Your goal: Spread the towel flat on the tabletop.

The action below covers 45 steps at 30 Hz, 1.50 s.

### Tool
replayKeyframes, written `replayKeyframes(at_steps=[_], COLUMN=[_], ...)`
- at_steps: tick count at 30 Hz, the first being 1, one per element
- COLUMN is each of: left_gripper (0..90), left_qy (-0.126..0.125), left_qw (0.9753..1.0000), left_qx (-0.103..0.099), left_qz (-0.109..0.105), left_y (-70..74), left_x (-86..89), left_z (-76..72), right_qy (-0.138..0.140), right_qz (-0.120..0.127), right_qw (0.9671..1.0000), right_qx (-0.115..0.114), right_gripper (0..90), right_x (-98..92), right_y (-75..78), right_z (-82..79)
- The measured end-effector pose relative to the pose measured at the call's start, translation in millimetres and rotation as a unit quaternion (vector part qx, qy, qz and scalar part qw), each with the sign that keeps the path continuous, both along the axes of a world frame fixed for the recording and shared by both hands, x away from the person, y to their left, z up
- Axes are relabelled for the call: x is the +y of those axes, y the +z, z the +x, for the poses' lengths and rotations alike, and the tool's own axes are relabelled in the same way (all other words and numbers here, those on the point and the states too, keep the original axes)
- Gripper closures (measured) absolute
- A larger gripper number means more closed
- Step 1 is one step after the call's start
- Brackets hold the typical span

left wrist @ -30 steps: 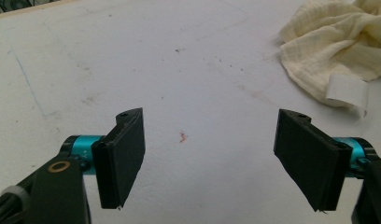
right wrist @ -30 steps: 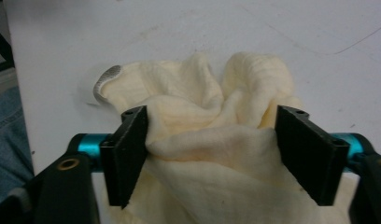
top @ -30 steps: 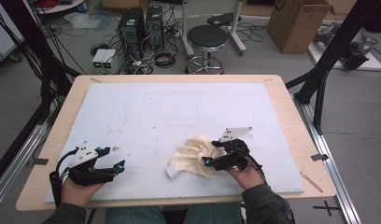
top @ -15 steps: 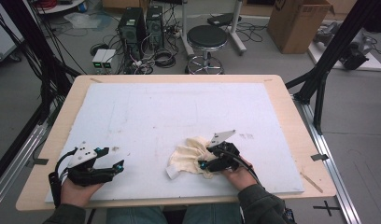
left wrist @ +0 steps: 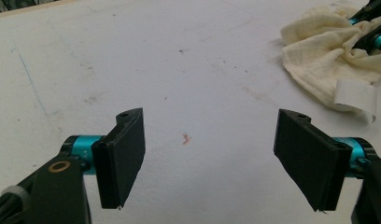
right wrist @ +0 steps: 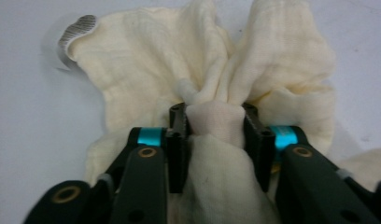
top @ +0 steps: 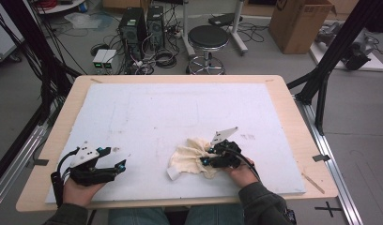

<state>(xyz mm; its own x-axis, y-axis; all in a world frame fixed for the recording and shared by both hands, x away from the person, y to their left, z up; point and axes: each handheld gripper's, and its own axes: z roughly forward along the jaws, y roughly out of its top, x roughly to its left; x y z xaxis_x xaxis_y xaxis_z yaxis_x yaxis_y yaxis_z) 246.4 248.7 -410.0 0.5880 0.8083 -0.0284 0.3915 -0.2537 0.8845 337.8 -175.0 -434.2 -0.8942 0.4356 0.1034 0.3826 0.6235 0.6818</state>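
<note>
Near edge, my side. My left gripper rests low on the white surface, in my left hand at the front left corner. Its jaws stand wide apart, released, nothing between them but bare board and a small reddish fleck. Faint scuffs and a thin blue line mark the board ahead of them.

My right gripper sits near the front edge, right of centre, in my right hand. Its jaws are clenched on a gathered fold of the cream cloth; in the right gripper view the fold bulges up between the two black pads, pinched tight from both sides. The grey plate on top tilts up toward the far side.

The cloth lies crumpled on the surface, spreading left and slightly forward from my right jaws, well apart from my left gripper. A white tag curls from its far left edge in the right gripper view; in the left gripper view the same tag hangs at the cloth's near edge.

Farther out: open white surface, wooden rim around it. Beyond the table, a black stool, computer towers with tangled cables, a cardboard box on the floor.
</note>
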Motion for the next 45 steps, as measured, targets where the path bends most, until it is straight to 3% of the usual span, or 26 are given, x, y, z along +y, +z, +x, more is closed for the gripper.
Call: replayKeyframes(at_steps=[4, 11, 28, 29, 33, 38, 43, 45], left_gripper=[25.5, 25.5, 25.3, 25.3, 25.1, 25.1, 25.1, 25.1], left_qy=[0.003, 0.007, 0.009, 0.009, 0.009, 0.011, 0.010, 0.009], left_qw=[1.0000, 1.0000, 0.9999, 0.9999, 0.9998, 0.9997, 0.9997, 0.9997], left_qx=[0.000, 0.002, -0.008, -0.009, -0.011, -0.012, -0.014, -0.013], left_qz=[-0.001, -0.005, -0.012, -0.011, -0.015, -0.018, -0.018, -0.017], left_y=[-0.1, -1.2, 2.7, 2.7, 3.0, 3.4, 3.5, 3.4], left_x=[2.0, 4.1, 5.3, 5.3, 5.3, 5.8, 6.4, 5.8], left_z=[0.1, 1.3, -1.0, -0.9, -1.1, -1.3, -1.1, -0.7], right_qy=[-0.003, 0.002, 0.031, 0.033, 0.038, 0.041, 0.044, 0.039], right_qz=[0.003, 0.014, 0.059, 0.074, 0.075, 0.095, 0.094, 0.081], right_qw=[1.0000, 0.9999, 0.9978, 0.9967, 0.9964, 0.9946, 0.9945, 0.9958], right_qx=[0.008, 0.002, -0.005, -0.004, -0.005, -0.001, 0.005, 0.014], right_gripper=[71.4, 71.3, 70.7, 70.7, 70.8, 70.8, 70.8, 70.6], right_x=[0.3, 5.0, 40.0, 43.7, 54.0, 64.9, 72.1, 76.2], right_y=[1.9, 10.1, 49.9, 54.5, 59.9, 62.6, 62.7, 57.2], right_z=[1.7, 3.0, 8.7, 10.1, 13.5, 16.8, 20.7, 25.0])
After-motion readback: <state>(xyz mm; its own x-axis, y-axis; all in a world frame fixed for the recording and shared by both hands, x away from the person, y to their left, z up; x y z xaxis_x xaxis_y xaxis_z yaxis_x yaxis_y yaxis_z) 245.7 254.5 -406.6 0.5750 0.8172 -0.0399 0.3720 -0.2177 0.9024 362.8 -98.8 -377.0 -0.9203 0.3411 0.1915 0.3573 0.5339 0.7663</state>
